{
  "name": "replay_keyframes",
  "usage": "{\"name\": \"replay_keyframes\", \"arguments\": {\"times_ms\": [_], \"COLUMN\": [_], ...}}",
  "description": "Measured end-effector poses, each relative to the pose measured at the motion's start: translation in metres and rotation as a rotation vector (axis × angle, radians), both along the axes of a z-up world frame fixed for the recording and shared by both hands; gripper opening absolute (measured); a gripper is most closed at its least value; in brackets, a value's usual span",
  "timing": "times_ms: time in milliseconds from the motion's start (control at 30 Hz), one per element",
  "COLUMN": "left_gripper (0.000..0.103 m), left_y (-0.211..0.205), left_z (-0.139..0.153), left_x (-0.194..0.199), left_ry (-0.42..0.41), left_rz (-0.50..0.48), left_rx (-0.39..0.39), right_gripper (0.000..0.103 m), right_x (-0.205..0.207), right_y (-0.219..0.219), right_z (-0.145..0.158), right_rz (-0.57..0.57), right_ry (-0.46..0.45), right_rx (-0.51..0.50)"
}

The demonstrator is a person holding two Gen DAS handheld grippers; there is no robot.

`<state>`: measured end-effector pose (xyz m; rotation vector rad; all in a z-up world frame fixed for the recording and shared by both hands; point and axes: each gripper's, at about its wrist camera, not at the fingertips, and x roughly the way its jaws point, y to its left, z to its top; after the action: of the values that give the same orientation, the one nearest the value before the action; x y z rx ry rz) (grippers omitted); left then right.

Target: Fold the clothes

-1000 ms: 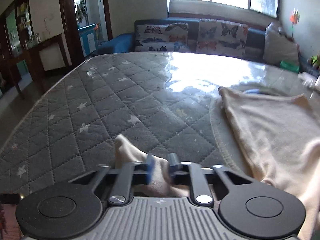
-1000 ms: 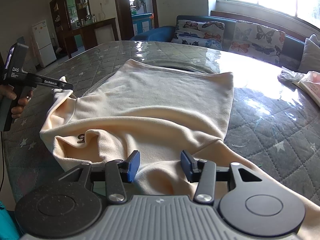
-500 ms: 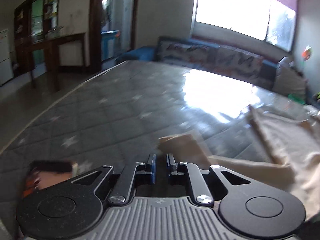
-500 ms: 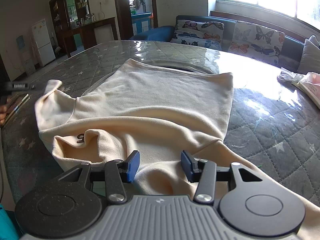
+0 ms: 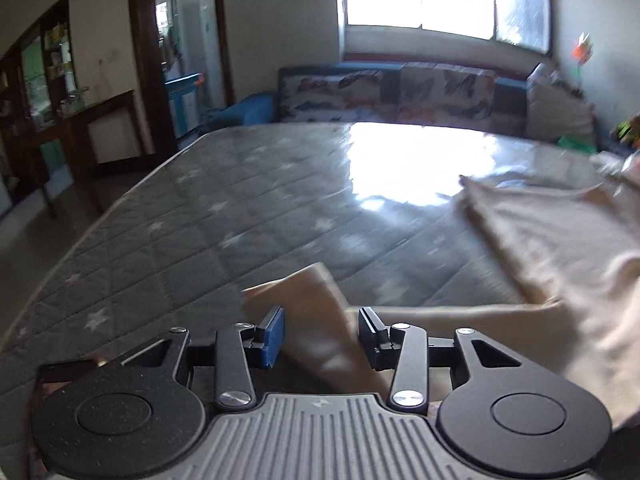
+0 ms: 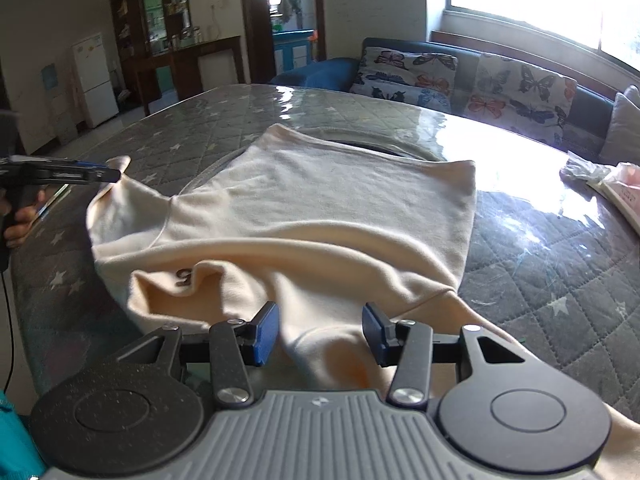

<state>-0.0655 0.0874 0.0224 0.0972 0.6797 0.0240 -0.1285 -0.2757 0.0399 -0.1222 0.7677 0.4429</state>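
Spreading wide across the middle of the right wrist view is the cream shirt [image 6: 320, 208], laid on the quilted grey bench [image 6: 560, 272] with its long axis running from the bottom of the frame up toward the bright window end. Down at the lower centre the right tongs [image 6: 320, 334] stand parted, blue pads either side of a rumpled fold of the shirt's near edge, cloth between them but nothing pinched that I can see. Over at the left edge of that frame, the left tongs [image 6: 100, 174] sit right at the tip of the sleeve [image 6: 120, 200], which stretches out toward the left of the picture; from this angle I can't say whether they have it. The left wrist view settles it: the left tongs [image 5: 320, 334] gape open, sleeve cloth [image 5: 308, 304] lying loose between the pads and pointing away up the frame, the shirt's body [image 5: 560, 248] off at the right edge. So the sleeve lies crosswise to the body, and the left hand is plainly the nearer one to it. My guess is the next move carries that sleeve rightward over the body, and it would need those left tongs to bite first, since the cloth looks free now. The blur in that left view makes the exact contact hard to call.
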Motion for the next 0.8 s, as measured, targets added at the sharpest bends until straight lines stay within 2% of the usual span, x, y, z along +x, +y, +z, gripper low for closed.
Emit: {"name": "replay_keyframes", "arguments": {"times_ms": [200,333,367,433,600,800], "left_gripper": [0.047,0.045,0.045,0.045,0.045,0.045], "left_y": [0.028,0.022,0.014,-0.009,-0.069,-0.142], "left_z": [0.002,0.018,0.024,0.036,0.036,0.036], "left_x": [-0.009,-0.017,-0.022,-0.034,-0.049,-0.067], "left_ry": [-0.028,-0.085,-0.102,-0.135,-0.098,-0.05], "left_rz": [0.166,0.221,0.174,0.022,-0.284,-0.649], "left_rx": [0.102,0.156,0.13,0.067,0.001,-0.08], "right_gripper": [0.046,0.045,0.045,0.045,0.035,0.026], "right_x": [-0.011,-0.022,-0.024,-0.028,-0.027,-0.021], "right_y": [-0.002,-0.002,0.0,0.006,0.026,0.035], "right_z": [0.001,0.012,0.015,0.022,0.021,0.01], "right_rz": [0.016,0.02,0.027,0.052,0.11,0.116], "right_ry": [0.009,-0.019,-0.03,-0.053,-0.057,-0.027], "right_rx": [-0.031,-0.023,-0.018,-0.004,-0.009,-0.023]}}
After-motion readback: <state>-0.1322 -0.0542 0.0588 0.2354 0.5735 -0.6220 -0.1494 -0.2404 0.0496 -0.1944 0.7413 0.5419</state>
